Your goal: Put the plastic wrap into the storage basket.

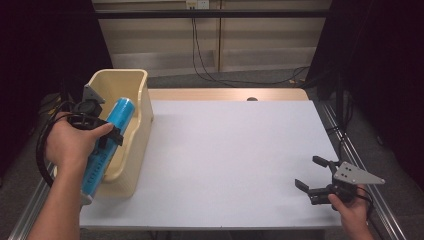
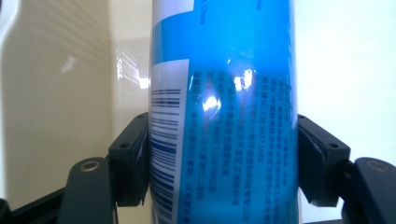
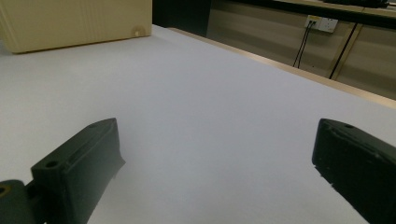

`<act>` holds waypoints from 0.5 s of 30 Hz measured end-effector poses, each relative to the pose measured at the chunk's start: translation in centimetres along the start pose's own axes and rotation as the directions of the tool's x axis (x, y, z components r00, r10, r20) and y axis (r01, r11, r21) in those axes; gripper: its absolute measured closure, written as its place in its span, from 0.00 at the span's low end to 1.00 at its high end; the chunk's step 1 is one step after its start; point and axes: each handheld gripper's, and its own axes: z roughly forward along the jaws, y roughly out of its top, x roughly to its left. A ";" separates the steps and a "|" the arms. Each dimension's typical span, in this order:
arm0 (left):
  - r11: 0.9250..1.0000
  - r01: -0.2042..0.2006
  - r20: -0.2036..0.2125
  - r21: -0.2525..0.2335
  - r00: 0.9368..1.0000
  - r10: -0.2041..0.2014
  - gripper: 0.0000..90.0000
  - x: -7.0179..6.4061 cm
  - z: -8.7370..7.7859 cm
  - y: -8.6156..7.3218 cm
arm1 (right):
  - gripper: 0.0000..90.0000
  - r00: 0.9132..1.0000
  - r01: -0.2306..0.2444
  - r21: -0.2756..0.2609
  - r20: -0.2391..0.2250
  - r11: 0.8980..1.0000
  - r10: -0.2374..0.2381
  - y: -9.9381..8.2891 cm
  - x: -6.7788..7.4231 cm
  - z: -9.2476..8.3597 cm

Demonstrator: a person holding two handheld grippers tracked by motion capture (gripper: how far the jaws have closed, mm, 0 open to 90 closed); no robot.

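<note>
While my right tongs [image 1: 311, 176] rest spread and empty low over the near right of the table [image 1: 225, 160], my left tongs [image 1: 111, 136] pinch the blue can [image 1: 107, 147] around its middle at the near left. It hangs slanted over the near rim of the cream bin [image 1: 135, 125], far end inside. I judge it stiff, light and slick-skinned, so mid-body is the right place to hold it.

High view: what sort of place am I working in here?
Probably a lab or test bench, not a home: a bare white table on a metal rail frame, loose cables on the floor, wall sockets behind.
</note>
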 end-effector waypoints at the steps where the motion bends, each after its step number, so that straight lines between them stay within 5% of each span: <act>1: 1.000 0.004 -0.002 0.003 1.000 -0.004 0.35 0.0 0.1 0.1 | 0.01 1.000 -0.001 -0.003 0.002 1.000 0.001 0.0 0.0 0.0; 9: 0.999 0.014 -0.004 0.039 1.000 -0.014 0.34 0.0 0.4 0.6 | 0.01 1.000 -0.002 -0.002 0.004 1.000 0.002 0.0 -0.1 0.1; 10: 0.999 0.017 0.000 0.034 1.000 -0.017 0.34 0.0 0.2 0.7 | 0.01 1.000 0.003 -0.001 0.003 1.000 -0.003 0.0 -0.1 0.2; 12: 0.998 0.023 0.031 -0.051 0.999 -0.021 0.41 0.1 -1.3 0.8 | 0.01 1.000 0.004 -0.002 0.001 1.000 -0.004 0.0 -0.1 0.2; 15: 0.999 0.006 0.073 -0.037 0.997 -0.004 0.35 -0.3 -2.8 1.1 | 0.01 1.000 0.003 -0.002 0.002 1.000 -0.003 0.0 -0.1 0.3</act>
